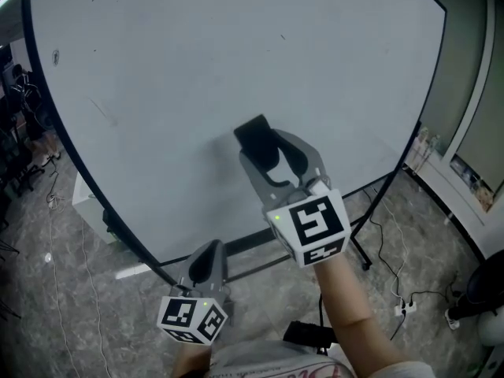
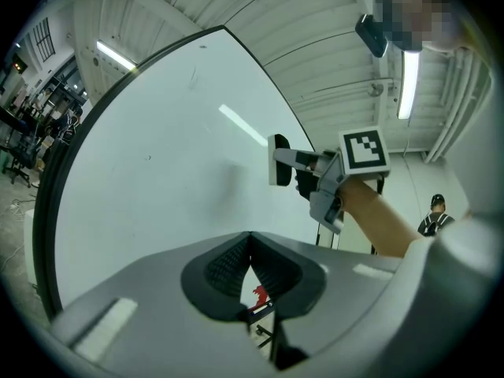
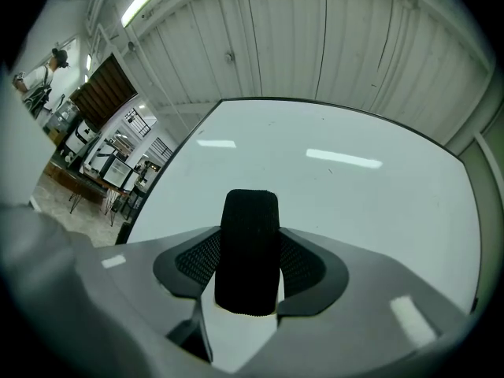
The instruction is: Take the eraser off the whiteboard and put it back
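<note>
One eraser gripped by right tongs, maybe touching whiteboard; left tongs clenched, empty.

Head view looks steeply down, 2 gripper views look slightly upward; all share the whiteboard.

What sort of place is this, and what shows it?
Probably an industrial hall used as a workshop: ribbed metal walls, tube lights, and a whiteboard on a stand.

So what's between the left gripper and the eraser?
Only bare whiteboard, seen in the left gripper view; the eraser is clamped in the right gripper.
</note>
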The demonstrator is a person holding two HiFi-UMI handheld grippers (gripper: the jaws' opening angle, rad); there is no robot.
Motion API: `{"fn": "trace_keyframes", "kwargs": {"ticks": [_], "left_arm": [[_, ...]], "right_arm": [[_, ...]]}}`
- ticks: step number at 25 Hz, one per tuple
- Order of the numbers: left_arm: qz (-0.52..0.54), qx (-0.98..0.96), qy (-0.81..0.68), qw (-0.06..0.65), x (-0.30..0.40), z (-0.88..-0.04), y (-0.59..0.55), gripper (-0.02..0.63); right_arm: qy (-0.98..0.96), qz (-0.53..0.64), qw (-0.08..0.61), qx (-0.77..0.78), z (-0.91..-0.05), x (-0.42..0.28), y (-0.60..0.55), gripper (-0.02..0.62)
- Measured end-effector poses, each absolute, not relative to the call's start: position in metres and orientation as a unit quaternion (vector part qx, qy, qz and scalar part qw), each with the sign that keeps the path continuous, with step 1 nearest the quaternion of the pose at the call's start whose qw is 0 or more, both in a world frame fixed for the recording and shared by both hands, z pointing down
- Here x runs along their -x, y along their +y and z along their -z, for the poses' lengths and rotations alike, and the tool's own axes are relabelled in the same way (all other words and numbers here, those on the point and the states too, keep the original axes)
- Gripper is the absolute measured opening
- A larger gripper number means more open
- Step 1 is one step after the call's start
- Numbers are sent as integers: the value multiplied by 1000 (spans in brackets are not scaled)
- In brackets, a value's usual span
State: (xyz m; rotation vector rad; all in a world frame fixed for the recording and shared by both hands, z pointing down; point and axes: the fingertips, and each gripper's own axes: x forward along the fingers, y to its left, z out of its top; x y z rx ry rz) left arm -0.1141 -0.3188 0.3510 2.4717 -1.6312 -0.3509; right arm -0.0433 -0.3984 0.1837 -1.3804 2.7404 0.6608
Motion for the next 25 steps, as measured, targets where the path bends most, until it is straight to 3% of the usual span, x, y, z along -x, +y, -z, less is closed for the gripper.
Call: {"fn": "trace_keyframes", "kwargs": {"ticks": [14,25], "left_arm": [[126,-823,-550,66,117,-344,-314,0],[124,-824,-550,60,117,-344,-309,-2]], "right_arm": [[901,-85,2,425,-292,23,-336,225],[895,-58,7,443,-308,9,-329,225]]}}
